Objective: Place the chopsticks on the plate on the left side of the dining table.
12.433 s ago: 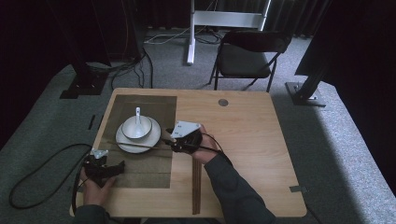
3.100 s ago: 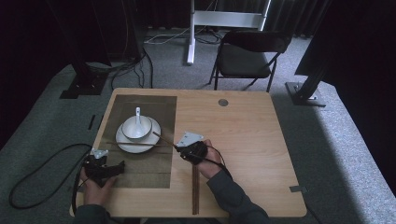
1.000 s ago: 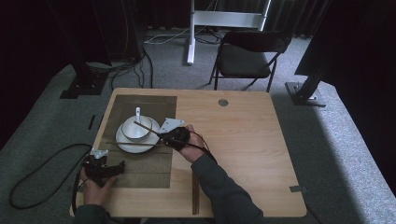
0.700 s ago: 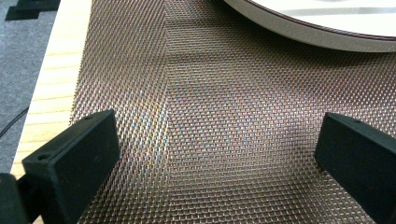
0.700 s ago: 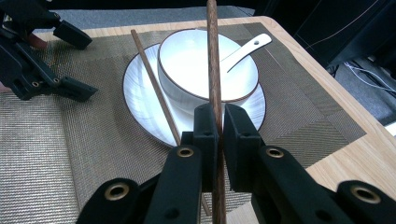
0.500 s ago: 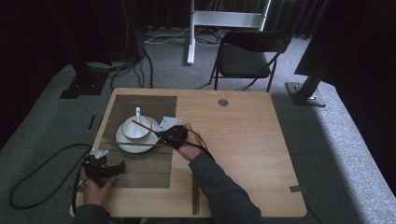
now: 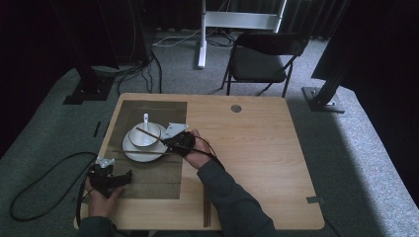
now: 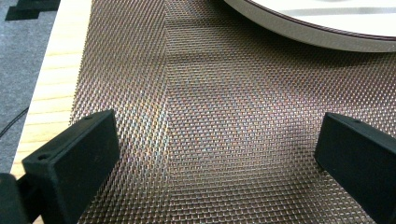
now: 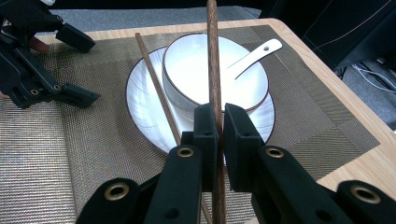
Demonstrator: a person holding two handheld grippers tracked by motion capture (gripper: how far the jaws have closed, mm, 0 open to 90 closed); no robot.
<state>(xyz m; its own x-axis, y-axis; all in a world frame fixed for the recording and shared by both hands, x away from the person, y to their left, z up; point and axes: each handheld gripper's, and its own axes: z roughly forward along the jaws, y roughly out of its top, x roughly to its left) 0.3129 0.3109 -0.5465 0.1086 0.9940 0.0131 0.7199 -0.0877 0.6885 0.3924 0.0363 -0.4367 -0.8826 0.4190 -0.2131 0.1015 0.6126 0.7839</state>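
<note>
- Gripping a wooden chopstick (image 9: 214, 70), the right claw (image 9: 215, 122) has its jaws pinched narrow on the shaft, so the stick runs forward across the rim of the white bowl (image 9: 196, 70).
- Bowl and plate (image 9: 144, 116): the bowl stands on the plate, which sits on the woven placemat (image 9: 70, 154) toward the tabletop's (image 7: 257, 148) far-left corner; a white ceramic spoon (image 9: 254, 55) leans inside the bowl, handle over the rim.
- Second chopstick (image 9: 156, 91): it lies across the plate, just beside the bowl, apparently set down as the first of the pair; judged from this, the held stick is being brought to lie with it.
- Left claw (image 8: 210, 154): jaws wide apart, nothing between them, resting over the placemat near the tabletop's near-left corner, just short of the plate's edge; it seems parked clear of the working area.
- Seen from above, the right claw (image 7: 170, 140) meets the plate from its right side, wrist level, which keeps the stick low over the crockery.
</note>
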